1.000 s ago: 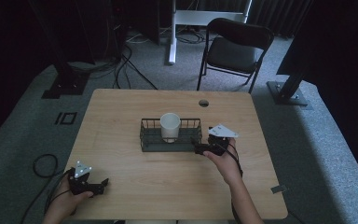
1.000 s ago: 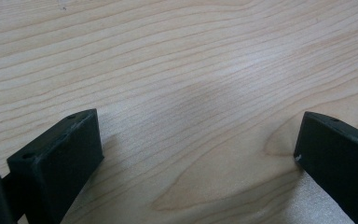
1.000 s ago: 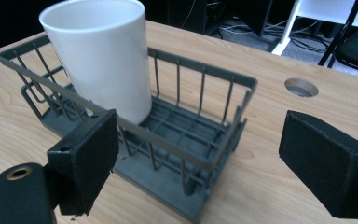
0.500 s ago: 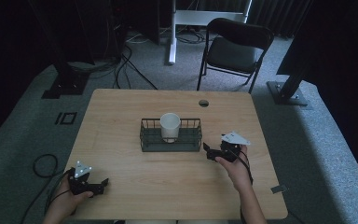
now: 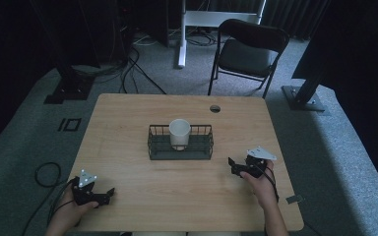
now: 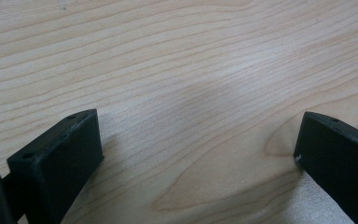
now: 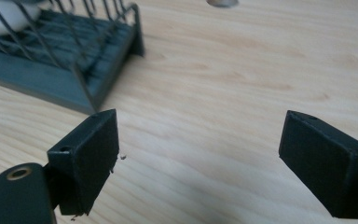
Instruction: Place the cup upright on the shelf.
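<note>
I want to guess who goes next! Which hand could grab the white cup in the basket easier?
Probably the right. The right gripper sits open just beside the wire basket holding the white cup. The left gripper is also open but rests near the table's front corner, farther away.

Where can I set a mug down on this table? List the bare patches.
Bare wood runs between the left gripper and right gripper, in front of the wire basket. The strips left and right of the basket are free, as is the table's far edge, apart from the cable hole. The basket's middle holds a white cup.
</note>
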The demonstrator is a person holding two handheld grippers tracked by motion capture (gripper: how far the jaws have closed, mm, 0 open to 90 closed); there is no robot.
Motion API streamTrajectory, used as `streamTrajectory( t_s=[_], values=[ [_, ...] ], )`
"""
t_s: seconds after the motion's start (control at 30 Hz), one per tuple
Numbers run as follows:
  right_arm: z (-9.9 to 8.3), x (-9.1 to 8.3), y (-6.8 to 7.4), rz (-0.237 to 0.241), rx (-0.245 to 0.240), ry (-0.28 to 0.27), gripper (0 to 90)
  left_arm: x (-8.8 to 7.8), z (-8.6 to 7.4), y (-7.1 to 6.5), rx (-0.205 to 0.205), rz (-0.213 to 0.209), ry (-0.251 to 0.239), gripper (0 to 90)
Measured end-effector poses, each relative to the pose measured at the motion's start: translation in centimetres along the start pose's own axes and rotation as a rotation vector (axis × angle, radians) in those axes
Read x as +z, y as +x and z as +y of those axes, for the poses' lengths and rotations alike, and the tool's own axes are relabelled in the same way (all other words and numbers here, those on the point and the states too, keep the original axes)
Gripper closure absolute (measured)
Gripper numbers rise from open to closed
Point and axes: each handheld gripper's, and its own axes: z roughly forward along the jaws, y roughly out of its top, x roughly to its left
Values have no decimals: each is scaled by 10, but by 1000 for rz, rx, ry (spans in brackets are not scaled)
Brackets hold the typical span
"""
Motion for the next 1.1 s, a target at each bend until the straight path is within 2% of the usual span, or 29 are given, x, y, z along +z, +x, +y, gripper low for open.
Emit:
streamTrajectory(
  t_s=[0.23,0.5,0.83,0.93,1.1],
  values=[
    [-16,-8,-15,-26,26,24,119,0,0,0,1,1,0,12],
    [-32,-18,-35,-86,70,65,119,0,0,0,1,0,0,12],
    [-42,-25,-49,-140,78,117,119,0,0,0,1,0,0,12],
    [-47,-30,-56,-166,94,133,119,0,0,0,1,0,0,12],
    [-54,-33,-63,-180,118,154,119,0,0,0,1,0,0,12]
  ],
)
